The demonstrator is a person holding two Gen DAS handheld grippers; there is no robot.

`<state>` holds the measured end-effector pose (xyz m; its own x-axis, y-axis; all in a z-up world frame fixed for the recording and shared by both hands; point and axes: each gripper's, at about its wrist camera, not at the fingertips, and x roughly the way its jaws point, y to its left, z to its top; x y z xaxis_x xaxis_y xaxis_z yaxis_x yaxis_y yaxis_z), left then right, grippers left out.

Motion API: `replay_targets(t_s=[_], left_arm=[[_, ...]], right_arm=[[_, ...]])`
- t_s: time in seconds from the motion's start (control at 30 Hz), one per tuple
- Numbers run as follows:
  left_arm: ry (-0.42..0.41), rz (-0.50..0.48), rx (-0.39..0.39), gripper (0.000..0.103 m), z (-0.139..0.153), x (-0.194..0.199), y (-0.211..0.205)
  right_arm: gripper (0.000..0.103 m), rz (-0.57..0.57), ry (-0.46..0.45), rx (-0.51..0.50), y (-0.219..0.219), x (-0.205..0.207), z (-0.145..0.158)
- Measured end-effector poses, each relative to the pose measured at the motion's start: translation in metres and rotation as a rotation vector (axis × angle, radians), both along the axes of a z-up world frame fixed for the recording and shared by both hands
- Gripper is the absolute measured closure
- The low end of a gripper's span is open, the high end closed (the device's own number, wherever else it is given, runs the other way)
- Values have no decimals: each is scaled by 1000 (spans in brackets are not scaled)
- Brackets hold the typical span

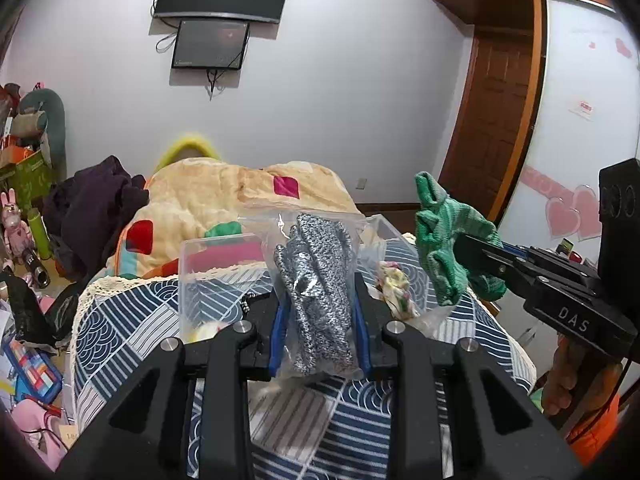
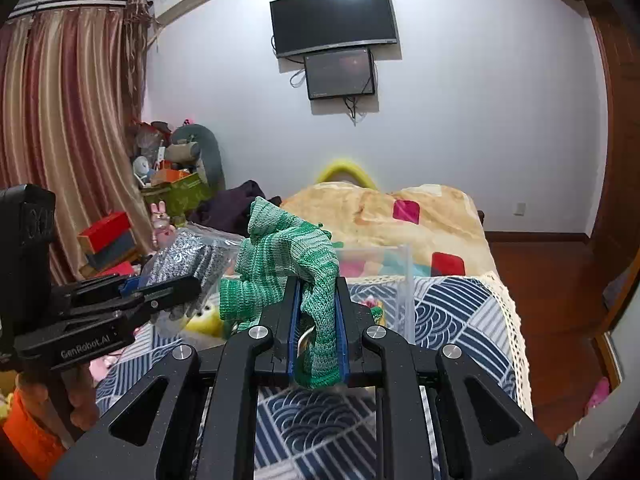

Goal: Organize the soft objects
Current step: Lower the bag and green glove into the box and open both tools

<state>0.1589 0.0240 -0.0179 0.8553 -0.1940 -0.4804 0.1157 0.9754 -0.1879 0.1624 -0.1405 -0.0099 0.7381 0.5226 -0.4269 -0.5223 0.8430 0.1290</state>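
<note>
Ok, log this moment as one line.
left gripper: shut on bagged grey gloves | right gripper: shut on green glove | both above clear bin

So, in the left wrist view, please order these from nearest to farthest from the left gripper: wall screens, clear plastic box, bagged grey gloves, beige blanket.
1. bagged grey gloves, held in the left gripper
2. clear plastic box, just behind, slightly left
3. beige blanket, farther up the bed
4. wall screens, top, far wall

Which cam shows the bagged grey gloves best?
Left wrist. The grey gloves sit centred and upright in their clear bag between the left claw fingers, with the knit pattern fully visible. The right wrist view shows them only side-on at the left, partly hidden behind the left claw.
</note>
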Motion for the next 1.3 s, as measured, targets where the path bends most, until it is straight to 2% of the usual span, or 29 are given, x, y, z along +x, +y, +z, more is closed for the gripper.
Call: replay_targets(t_s=[0.27, 0.47, 0.63, 0.73, 0.8, 0.9, 1.3], left_arm=[[71, -1, -34, 74, -24, 40, -1], [133, -13, -37, 74, -42, 59, -3], [143, -15, -25, 73, -45, 58, -4], [139, -16, -25, 62, -43, 52, -4], [127, -11, -26, 56, -39, 46, -4], [94, -8, -20, 48, -28, 34, -2], [-102, 13, 17, 38, 31, -38, -2]], right_arm=[[89, -15, 86, -31, 16, 33, -20], [89, -5, 145, -61, 20, 40, -39], [81, 4, 163, -101, 24, 39, -45], [69, 6, 153, -115, 24, 36, -41], [61, 10, 147, -112, 22, 33, -38], [54, 6, 127, -96, 15, 27, -28], [52, 15, -27, -15, -7, -24, 23]])
